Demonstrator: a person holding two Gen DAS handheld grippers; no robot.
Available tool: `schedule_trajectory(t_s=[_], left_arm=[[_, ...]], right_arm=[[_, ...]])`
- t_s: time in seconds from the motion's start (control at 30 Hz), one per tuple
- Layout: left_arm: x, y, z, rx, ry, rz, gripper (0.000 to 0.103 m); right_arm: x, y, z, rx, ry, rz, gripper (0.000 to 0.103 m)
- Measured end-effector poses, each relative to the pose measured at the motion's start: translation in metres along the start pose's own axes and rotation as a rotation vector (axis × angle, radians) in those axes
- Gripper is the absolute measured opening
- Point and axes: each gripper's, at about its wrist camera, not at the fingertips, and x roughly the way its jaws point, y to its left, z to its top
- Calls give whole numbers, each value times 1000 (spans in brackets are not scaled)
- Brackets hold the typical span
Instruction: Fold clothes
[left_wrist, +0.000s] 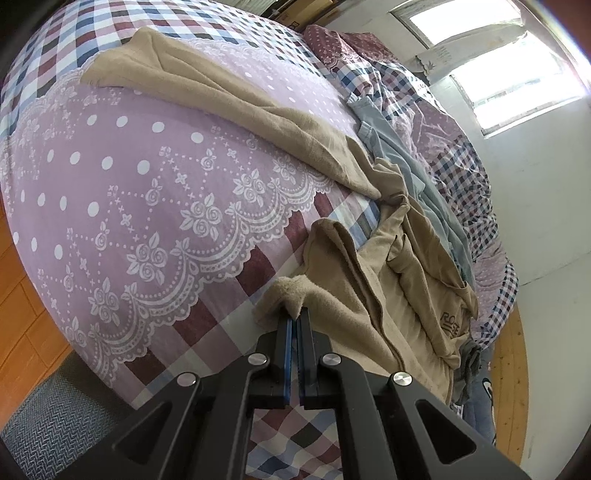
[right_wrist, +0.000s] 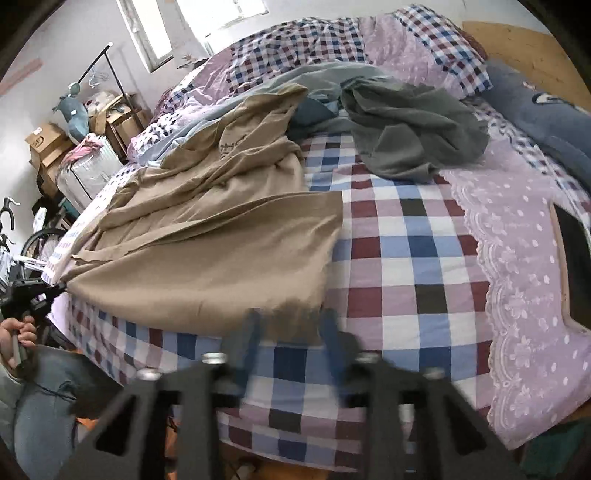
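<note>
Pinching a fuzzy corner of the tan fleece garment (left_wrist: 369, 280), the left gripper (left_wrist: 298, 317) has its two blue-lined fingers pressed together with cloth bunched between the tips. Ahead and to its right, the garment runs away in long folds, with a dark printed logo on one panel. Farther ahead, another stretch of the same tan fabric lies flat across the lilac bedspread with white polka dots and lace rose print (left_wrist: 122, 192). Beyond the tan folds on the right lies a pale blue-grey garment (left_wrist: 402, 155), against a rumpled checked quilt.

The right gripper (right_wrist: 291, 325) is motion-blurred, fingers spread apart, tips at the near hem of the tan garment; whether they touch the cloth cannot be told. From there the garment spreads forward and to the left over the red, blue and white checked bed sheet (right_wrist: 399, 266). Well ahead, slightly right, a crumpled dark grey garment (right_wrist: 413, 136) sits on the sheet. At far left, the other gripper holds the garment's corner off the bed edge, with a person's hand (right_wrist: 20, 338) below it gripping the handle.
</note>
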Motion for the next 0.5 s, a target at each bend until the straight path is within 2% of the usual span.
schedule_trajectory(t_s=[0.1,0.2,0.23,0.3,0.43,0.5], left_arm=[[1,0,0,7,2,12,1],[4,0,0,10,15,31,1],[5,1,0,12,19,38,1],[6,1,-1,16,27,50,1],[4,2,-3,20,35,48,1],[-1,2,-4,25,33,22,1]], right_arm=[[11,-3,-1,20,46,-49,44],[23,-5,0,24,86,-51,44],[24,-4,1,17,84,-38,41],[28,-3,1,9,96,-8,5],[13,-6,4,18,68,-10,4],[5,-7,5,23,50,-15,3]])
